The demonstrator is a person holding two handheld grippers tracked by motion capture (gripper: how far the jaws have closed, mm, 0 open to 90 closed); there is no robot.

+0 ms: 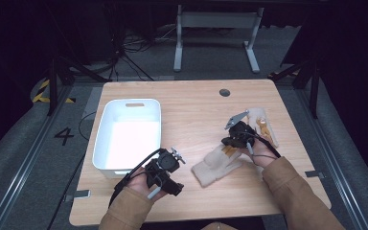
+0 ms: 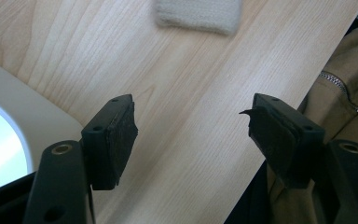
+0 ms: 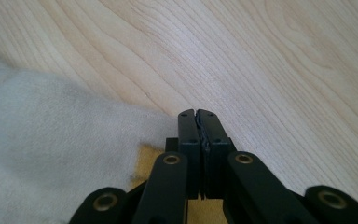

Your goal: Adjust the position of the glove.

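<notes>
Two gloves on the wooden table [image 1: 191, 103], both cream with yellow patches. One glove [image 1: 215, 165] flat near the front edge, cuff toward the person, fingers pointing up toward the right gripper [image 1: 231, 142]. Second glove [image 1: 263, 125] farther back and to the right, just beyond that gripper and partly hidden by it.

One white bin [image 1: 104, 132] on the left half of the table, open at the top, one slot handle at its far wall. Inside too bright to read; seemingly nothing in it.

Two grippers, one in each hand. Right gripper over the near glove's fingers, jaws pressed together; in the right gripper view no cloth visible between them, the pale fabric just left of the tips and a yellow patch beneath. Clenched on nothing, as far as that view shows.

Left gripper [image 1: 164, 173] near the front edge, just right of the bin's near corner, well apart from both gloves. Jaws spread wide in the left gripper view, bare wood between them, the near glove's cuff [image 2: 198, 16] ahead at the top and the bin's rim [image 2: 28, 121] at the left.
</notes>
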